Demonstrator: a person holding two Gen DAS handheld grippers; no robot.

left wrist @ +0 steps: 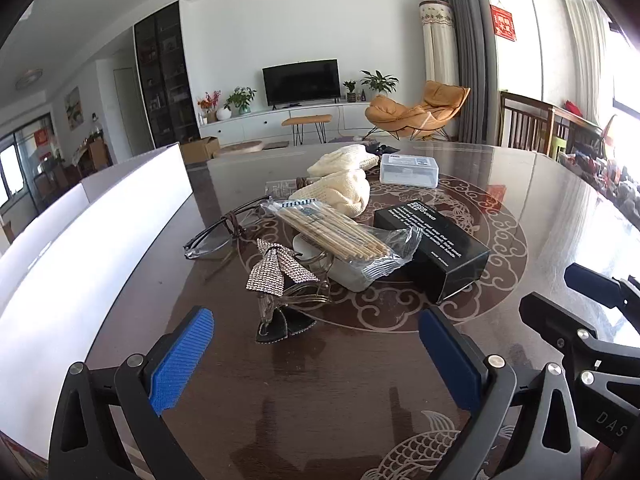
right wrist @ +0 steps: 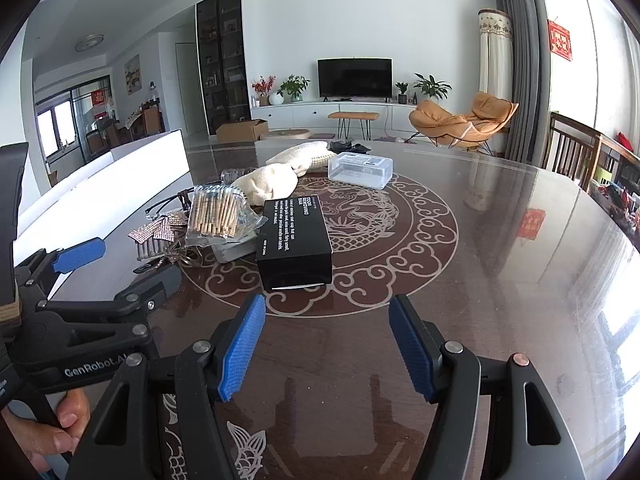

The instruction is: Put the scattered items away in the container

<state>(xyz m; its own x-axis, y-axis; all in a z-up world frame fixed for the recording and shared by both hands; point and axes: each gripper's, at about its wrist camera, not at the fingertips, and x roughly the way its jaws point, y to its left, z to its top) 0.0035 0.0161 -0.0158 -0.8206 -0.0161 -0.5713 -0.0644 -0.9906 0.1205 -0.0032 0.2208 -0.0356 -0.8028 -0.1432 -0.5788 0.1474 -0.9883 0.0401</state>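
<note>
On table [right wrist: 500, 240]: black box [right wrist: 295, 240] w/ "ODOR REMOVING BAR" label.

Swab packet [left wrist: 332, 236] left of box [left wrist: 432, 252]; glasses [left wrist: 218, 232] further left.

Black box [right wrist: 295, 240]: 1
Clear plastic case [right wrist: 360, 175]: 1
Cream knit items [left wrist: 340, 190]: 2
Stick pkt [left wrist: 332, 234]: 1
Glasses [left wrist: 216, 232]: 1 pr

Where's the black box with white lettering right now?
The black box lies flat on the table's round pattern, straight ahead of the right hand-held gripper in its view. The bag of wooden sticks is just left of it.
</note>
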